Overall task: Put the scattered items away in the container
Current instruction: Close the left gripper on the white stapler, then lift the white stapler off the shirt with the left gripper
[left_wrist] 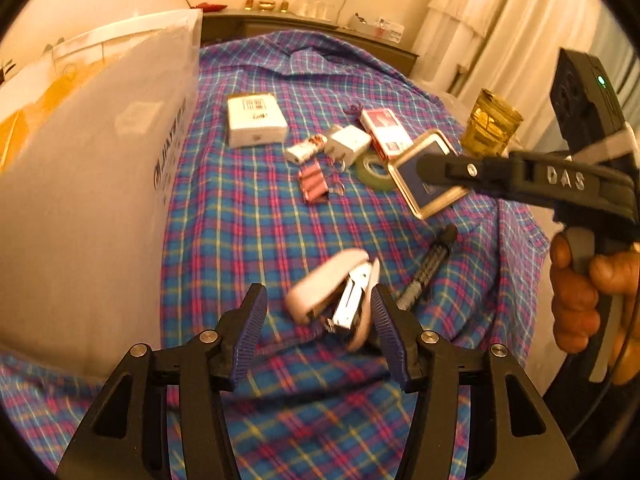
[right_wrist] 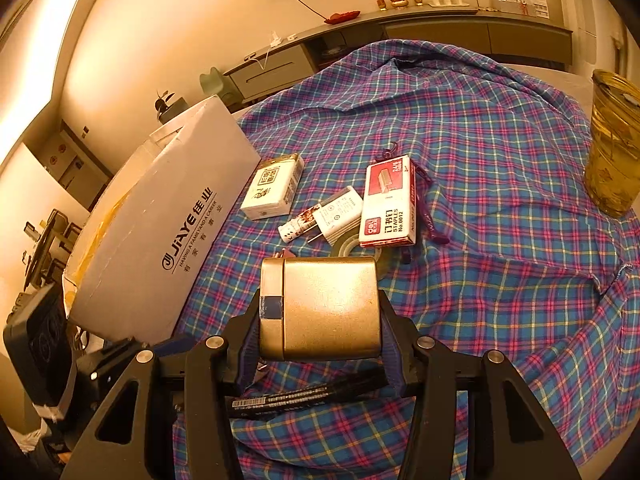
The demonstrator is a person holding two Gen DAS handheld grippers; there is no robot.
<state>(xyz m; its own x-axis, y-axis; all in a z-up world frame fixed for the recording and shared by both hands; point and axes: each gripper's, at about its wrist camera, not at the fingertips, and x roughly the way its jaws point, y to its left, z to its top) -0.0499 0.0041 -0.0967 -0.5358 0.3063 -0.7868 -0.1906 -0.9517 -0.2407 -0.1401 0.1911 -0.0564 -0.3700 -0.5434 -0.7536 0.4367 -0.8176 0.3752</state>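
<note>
Evidently early — right gripper clamps the gold case, left gripper gapes empty over the stapler; the stapler, the marker, the staples box and the charger remain outside the white box.

A blue and pink plaid cloth covers the table in front of me, rumpled toward the far side. At the far right stands an amber glass, upright on the cloth's edge. Beyond the table I see a long dark sideboard against the wall, with a red dish and small golden ornaments on top.
</note>
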